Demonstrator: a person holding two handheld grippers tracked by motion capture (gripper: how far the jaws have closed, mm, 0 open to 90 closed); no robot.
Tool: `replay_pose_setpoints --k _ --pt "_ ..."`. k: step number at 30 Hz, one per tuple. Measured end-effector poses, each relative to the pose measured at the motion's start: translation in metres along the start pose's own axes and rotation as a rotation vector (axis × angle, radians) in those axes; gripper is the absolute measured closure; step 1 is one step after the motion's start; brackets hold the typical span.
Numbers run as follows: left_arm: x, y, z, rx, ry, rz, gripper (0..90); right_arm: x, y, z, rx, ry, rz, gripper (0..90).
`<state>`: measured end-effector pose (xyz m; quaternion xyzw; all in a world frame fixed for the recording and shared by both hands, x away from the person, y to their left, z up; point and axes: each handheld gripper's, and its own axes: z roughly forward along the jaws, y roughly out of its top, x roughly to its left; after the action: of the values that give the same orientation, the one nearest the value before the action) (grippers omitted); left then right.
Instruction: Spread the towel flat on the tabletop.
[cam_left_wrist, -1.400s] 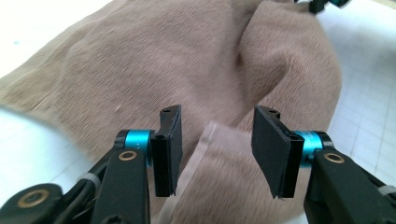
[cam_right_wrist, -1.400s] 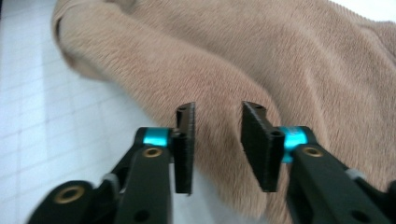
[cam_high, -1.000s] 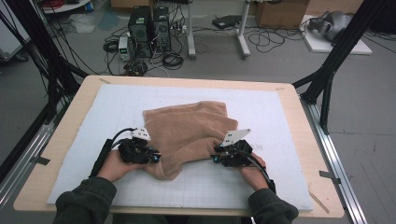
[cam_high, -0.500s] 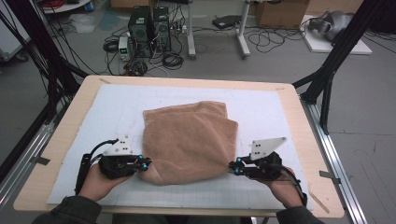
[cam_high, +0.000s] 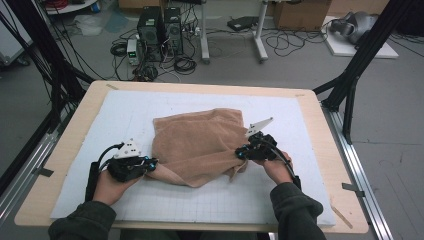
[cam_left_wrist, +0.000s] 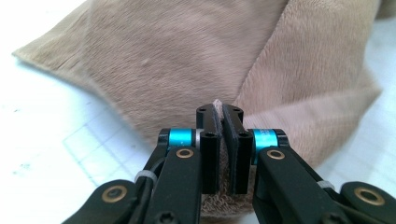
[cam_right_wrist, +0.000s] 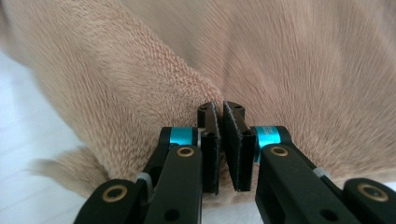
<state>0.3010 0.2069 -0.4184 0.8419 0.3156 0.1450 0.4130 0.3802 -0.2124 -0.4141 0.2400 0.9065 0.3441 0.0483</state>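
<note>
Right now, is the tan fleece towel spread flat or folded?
Folded, loosely: the tan fleece towel lies doubled on the white gridded mat, one layer overlapping another, rumpled along its near edge.

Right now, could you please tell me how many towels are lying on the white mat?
1: a tan towel, crumpled in the middle of the white mat, between the left gripper and right gripper. Nothing suggests another underneath.

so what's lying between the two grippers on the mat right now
The crumpled tan terry towel spans the stretch between the left gripper and the right gripper, as the high view shows. Each has its fingers shut on a towel edge; white gridded mat lies underneath.
</note>
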Motion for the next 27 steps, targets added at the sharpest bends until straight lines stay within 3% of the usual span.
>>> replay_pose_setpoints --k 3,7,12,15,17,21,24,27 --pt "0.001 -0.003 0.008 0.049 -0.014 0.013 85.4 -0.006 -0.008 0.006 -0.041 0.021 0.038 85.0" --pt "-0.004 -0.002 0.004 0.049 -0.049 0.022 84.2 -0.002 -0.010 0.000 -0.058 0.023 0.037 80.2" --pt "-0.006 0.000 -0.011 0.002 -0.075 0.002 73.4 0.017 -0.009 -0.025 -0.107 -0.004 -0.003 71.6" --pt "-0.005 0.004 -0.024 -0.040 -0.087 -0.002 64.5 0.034 -0.010 -0.042 -0.150 -0.016 -0.055 69.4" --pt "-0.003 0.008 -0.032 -0.068 -0.086 -0.004 64.1 0.045 -0.013 -0.052 -0.171 -0.023 -0.077 69.4" --pt "0.000 0.017 -0.035 -0.075 -0.079 -0.004 63.5 0.063 -0.016 -0.064 -0.204 -0.012 -0.112 68.9" --pt "0.001 0.019 -0.022 -0.046 -0.081 -0.011 60.7 0.071 -0.019 -0.054 -0.161 0.005 -0.137 64.3" --pt "0.001 0.014 -0.001 0.038 -0.115 -0.021 58.1 0.069 -0.025 -0.030 -0.090 0.011 -0.133 63.1"
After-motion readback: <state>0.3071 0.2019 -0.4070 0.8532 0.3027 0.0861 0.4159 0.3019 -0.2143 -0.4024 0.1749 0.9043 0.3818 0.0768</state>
